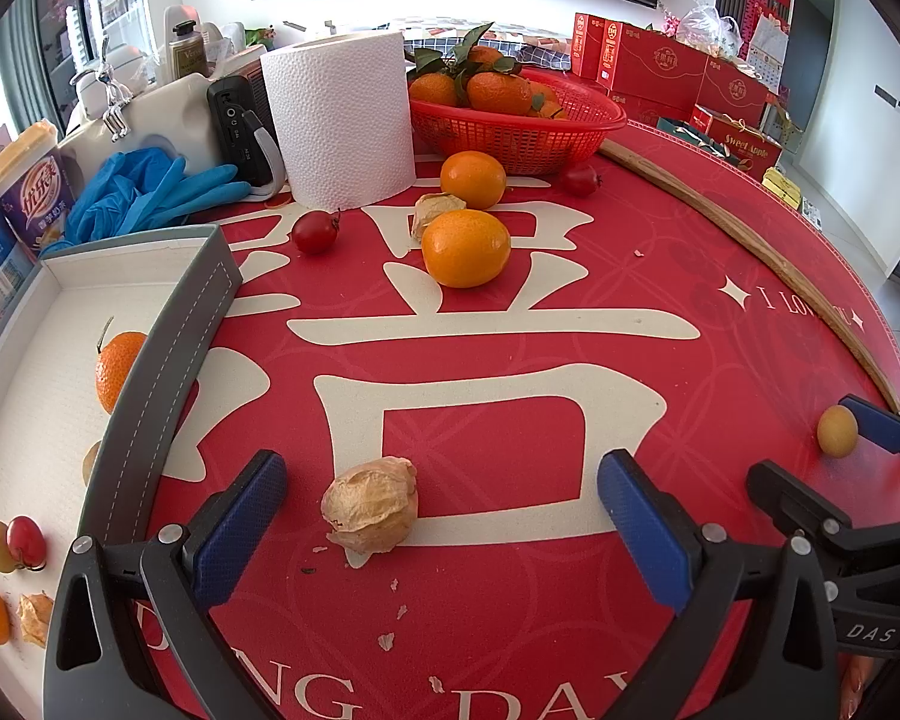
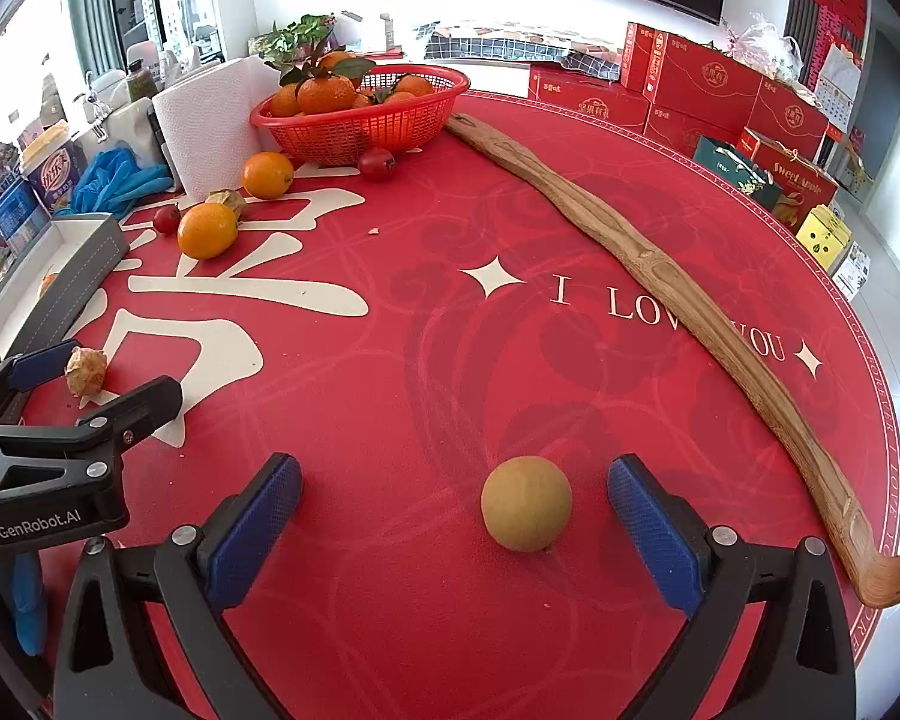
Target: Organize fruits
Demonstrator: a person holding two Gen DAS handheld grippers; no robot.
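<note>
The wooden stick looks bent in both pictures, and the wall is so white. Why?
Left wrist view: the fisheye lens bows the wooden stick and the grey tray's wall. Right wrist view: the same curving, and the wall behind the red basket is overexposed.

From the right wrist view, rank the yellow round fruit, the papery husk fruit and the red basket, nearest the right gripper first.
1. Yellow round fruit, between the right gripper's open jaws.
2. Papery husk fruit, far left.
3. Red basket, at the back.

Husked fruit (image 1: 370, 506) on mat (image 1: 570, 324), between left gripper (image 1: 444, 519) fingers. Round fruit (image 2: 526, 503) between right gripper (image 2: 455, 525) fingers. Tray (image 1: 168, 324) left. Basket (image 1: 513, 123) behind, paper roll (image 1: 339, 120) beside it.
</note>
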